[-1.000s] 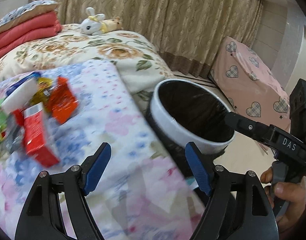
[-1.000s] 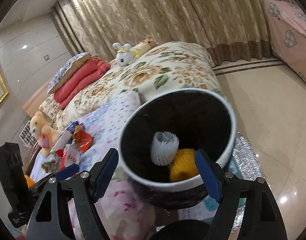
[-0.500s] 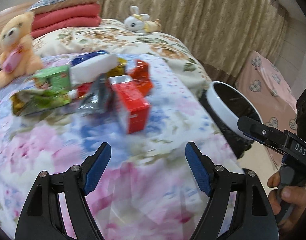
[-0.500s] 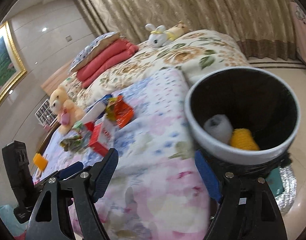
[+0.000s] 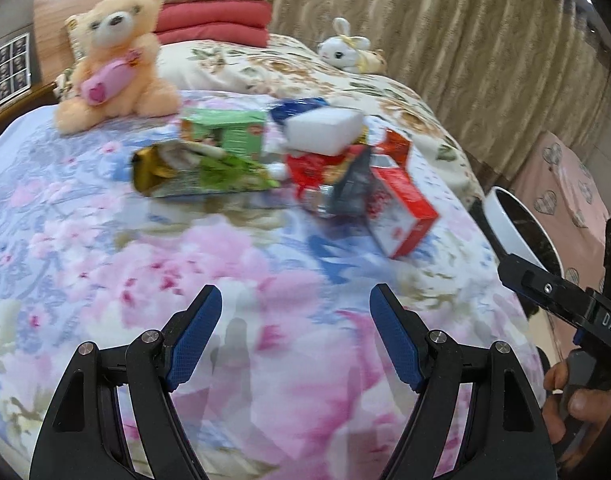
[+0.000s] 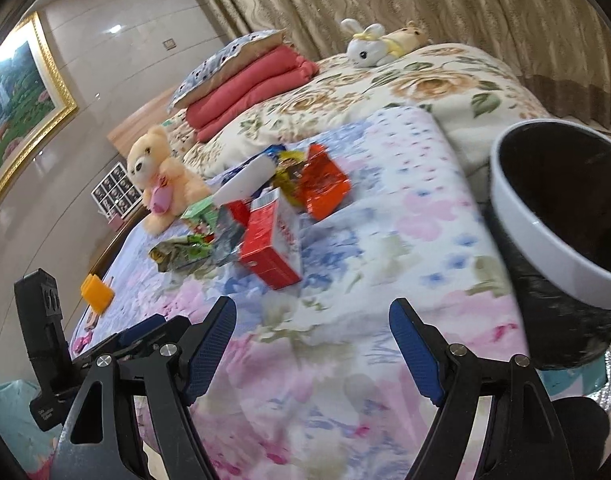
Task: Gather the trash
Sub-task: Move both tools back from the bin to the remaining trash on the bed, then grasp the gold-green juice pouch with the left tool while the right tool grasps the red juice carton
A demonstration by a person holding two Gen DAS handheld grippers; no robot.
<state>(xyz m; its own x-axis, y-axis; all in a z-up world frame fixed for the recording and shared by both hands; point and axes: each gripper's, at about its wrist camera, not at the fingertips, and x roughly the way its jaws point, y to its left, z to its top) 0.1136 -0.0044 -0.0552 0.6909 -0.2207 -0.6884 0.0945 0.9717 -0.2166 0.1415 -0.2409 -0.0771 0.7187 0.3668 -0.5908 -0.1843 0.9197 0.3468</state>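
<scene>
While both claws gape empty, red box [image 5: 401, 210] long axis points toward bin [image 5: 513, 228].

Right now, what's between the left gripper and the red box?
Only bare flowery blanket lies between the open left gripper and the red box, in the left wrist view.

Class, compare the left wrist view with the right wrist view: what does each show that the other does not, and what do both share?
Only the left wrist view shows a hand gripping the right gripper's handle, and a pink cloth with hearts by the curtain.

Only the right wrist view shows a gold-framed painting on the wall and an orange block near the bed's edge.

Both show the teddy bear, the white rabbit toy, the red box among the wrappers, the bin and open, empty grippers.
</scene>
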